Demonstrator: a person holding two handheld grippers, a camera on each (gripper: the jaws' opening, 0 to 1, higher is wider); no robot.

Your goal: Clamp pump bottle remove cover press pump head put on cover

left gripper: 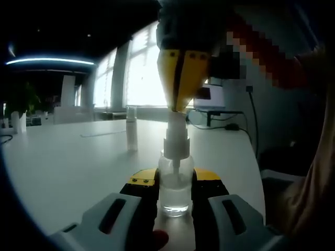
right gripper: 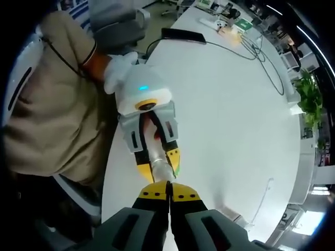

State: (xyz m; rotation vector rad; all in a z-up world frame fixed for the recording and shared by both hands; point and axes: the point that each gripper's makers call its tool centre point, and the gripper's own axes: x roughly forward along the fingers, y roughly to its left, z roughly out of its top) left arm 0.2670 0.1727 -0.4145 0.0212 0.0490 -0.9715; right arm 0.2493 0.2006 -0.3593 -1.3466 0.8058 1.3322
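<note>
My left gripper [left gripper: 175, 196] clamps the bottle [left gripper: 175, 188] between its jaws, upright on the table [left gripper: 68, 167], so it can't tip. Straight above it, my right gripper [left gripper: 178, 107] has its jaws pressed together, tips on the pump head [left gripper: 176, 133], I judge to push it down. The cover [left gripper: 132, 128] stands beyond the bottle.

A clear plastic pump bottle [left gripper: 174, 191] with a white pump head [left gripper: 176, 137] stands on the plain white table [left gripper: 68, 167]. Gripping the bottle, the left gripper [left gripper: 174, 198] has grey jaws with yellow tips; above it, the right gripper [left gripper: 181, 78] is yellow too. Beyond the bottle stands its translucent whitish cover [left gripper: 132, 135].
</note>
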